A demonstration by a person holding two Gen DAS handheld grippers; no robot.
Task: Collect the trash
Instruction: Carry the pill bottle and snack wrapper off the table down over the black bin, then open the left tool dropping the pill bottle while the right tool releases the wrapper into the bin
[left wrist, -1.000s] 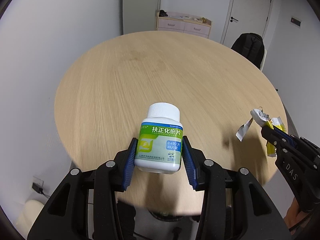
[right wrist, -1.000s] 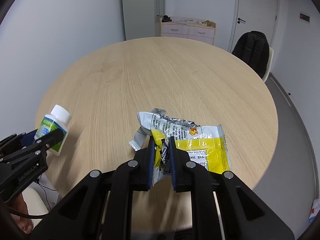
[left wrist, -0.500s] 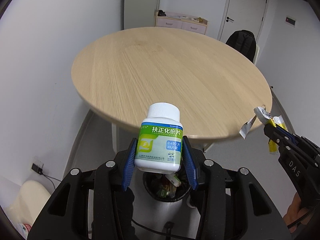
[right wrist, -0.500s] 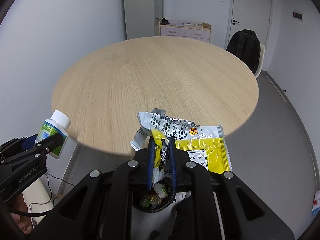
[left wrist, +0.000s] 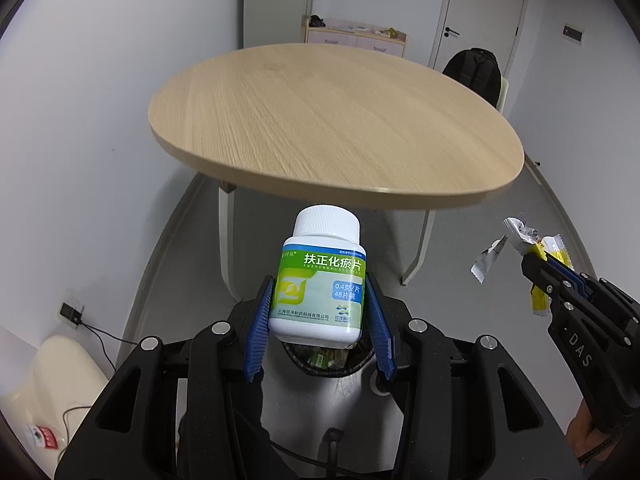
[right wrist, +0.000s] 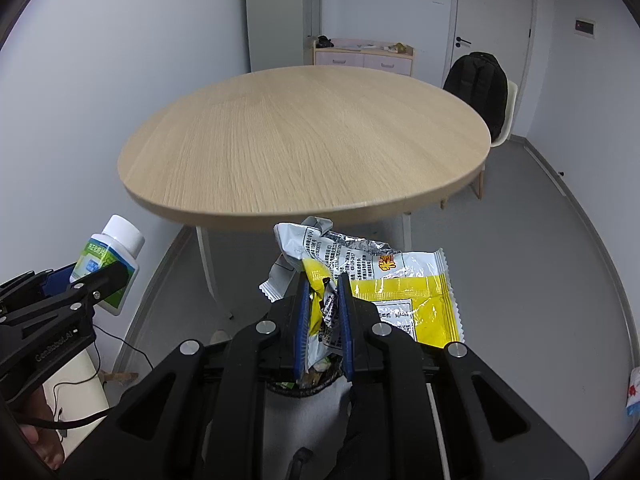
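You are holding a pill bottle (left wrist: pixel 318 280) upright in your left hand-held gripper (left wrist: pixel 320 312), its blue pads (left wrist: pixel 259 320) pressing on the label from both sides and its white cap pointing up and away from you. The relation that matters now is vertical: the trash bin (left wrist: pixel 326 364), already partly filled with rubbish, is showing directly under the bottle's base, between the two fingers. The bottle's long axis is running roughly along the gripper's pointing line, so letting go should, I judge, send it base-first into the opening.

Your right hand-held gripper (right wrist: pixel 324 312) is clenching a crumpled yellow and silver snack wrapper (right wrist: pixel 376 280) near its left edge, with most of the wrapper fanning out to the right of the fingers. The same bin (right wrist: pixel 308 386) is peeking out below those fingertips too, so both hands are sitting over it, neither clearly nearer. The wrapper's wide loose side is overhanging towards the right, and it could, in my judgement, catch the rim or drift as it falls.

The round wooden table (right wrist: pixel 304 144) is lying ahead of both grippers, bare on top.
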